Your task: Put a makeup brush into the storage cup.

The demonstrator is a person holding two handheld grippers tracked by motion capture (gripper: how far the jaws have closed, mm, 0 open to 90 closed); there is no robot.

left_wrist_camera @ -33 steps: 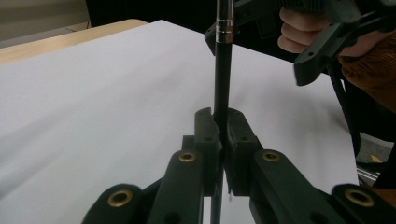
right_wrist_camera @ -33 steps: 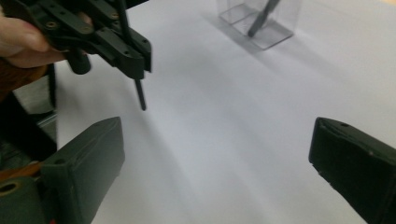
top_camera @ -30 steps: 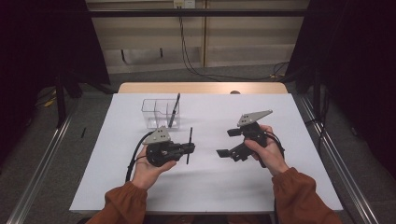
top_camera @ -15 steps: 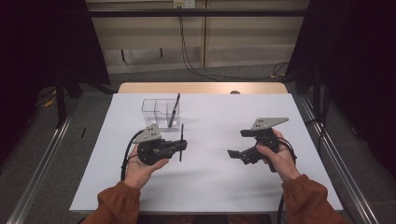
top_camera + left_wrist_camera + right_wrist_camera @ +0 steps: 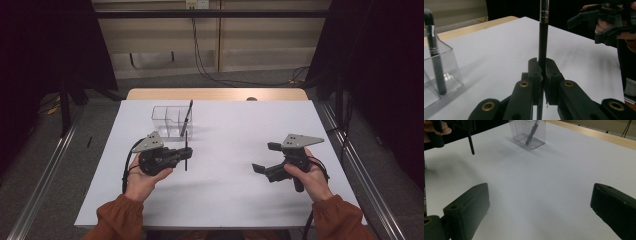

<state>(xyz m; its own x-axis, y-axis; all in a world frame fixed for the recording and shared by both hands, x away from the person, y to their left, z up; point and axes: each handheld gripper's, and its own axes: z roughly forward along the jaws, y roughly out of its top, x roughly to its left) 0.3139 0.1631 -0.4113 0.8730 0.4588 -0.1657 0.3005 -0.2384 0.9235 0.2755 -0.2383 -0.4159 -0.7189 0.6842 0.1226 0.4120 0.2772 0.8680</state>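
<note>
Both grippers have drawn back toward the person and apart since a second ago. Left gripper [image 5: 186, 152]: jaws pressed tight on a slim black pen with a silver band [image 5: 543, 37], held upright (its lower tip hangs just above the sheet), near the front of a clear plastic compartmented holder [image 5: 169, 121]. Right gripper [image 5: 265, 157]: jaws spread wide, nothing between them, hovering over the right side of the white table sheet [image 5: 235, 190], well apart from the left. Holder: stands on the sheet's far left part; one dark pen with a metal band [image 5: 187, 119] leans in its right compartment.
</note>
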